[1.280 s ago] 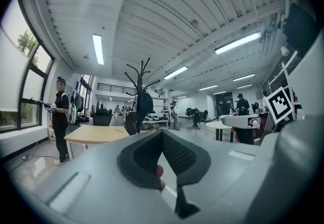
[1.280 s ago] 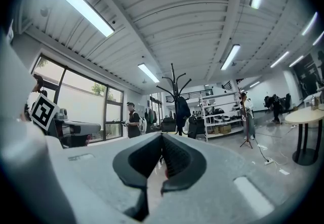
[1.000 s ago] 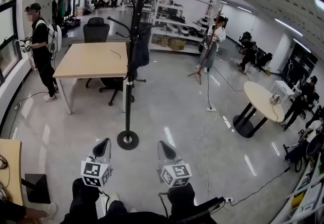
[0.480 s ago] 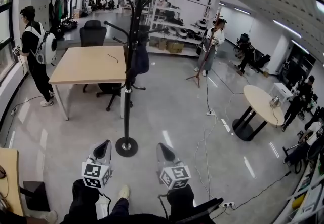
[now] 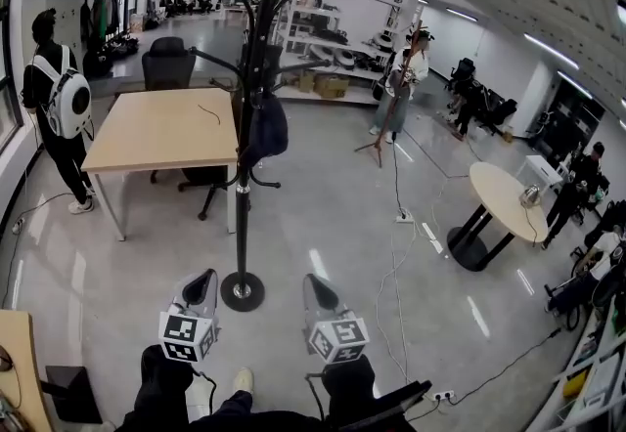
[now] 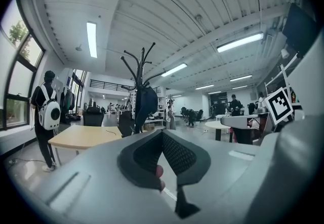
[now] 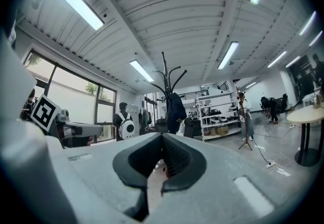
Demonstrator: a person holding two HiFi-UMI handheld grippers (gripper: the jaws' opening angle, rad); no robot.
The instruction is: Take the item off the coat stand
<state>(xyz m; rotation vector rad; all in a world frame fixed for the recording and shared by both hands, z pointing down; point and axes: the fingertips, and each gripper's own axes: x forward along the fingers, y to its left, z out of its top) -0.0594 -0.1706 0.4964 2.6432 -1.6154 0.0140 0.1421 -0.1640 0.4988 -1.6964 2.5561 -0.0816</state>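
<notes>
The dark, floppy cloth thing (image 5: 265, 127) hangs from a hook about halfway up the tall black metal coat stand (image 5: 243, 215), on the right side of the pole. It may be a bag or a jacket; I cannot tell which. It looks soft and light, so it should bend and swing when it is touched, and it will not break. A good place to take hold is near its top, just under the hook, and then lift it up and off. There is one hanging thing and one coat stand. There are two claws, both low and near, well apart from the hanging thing. The left gripper (image 5: 202, 277) is just right of the stand's round foot, and its jaws are pressed together with nothing in them. The right gripper (image 5: 315, 281) is further right, and its jaws are together and empty too. Behind the stand is one light wooden table (image 5: 156, 132). One person with a white backpack (image 5: 54, 117) stands far left.
</notes>
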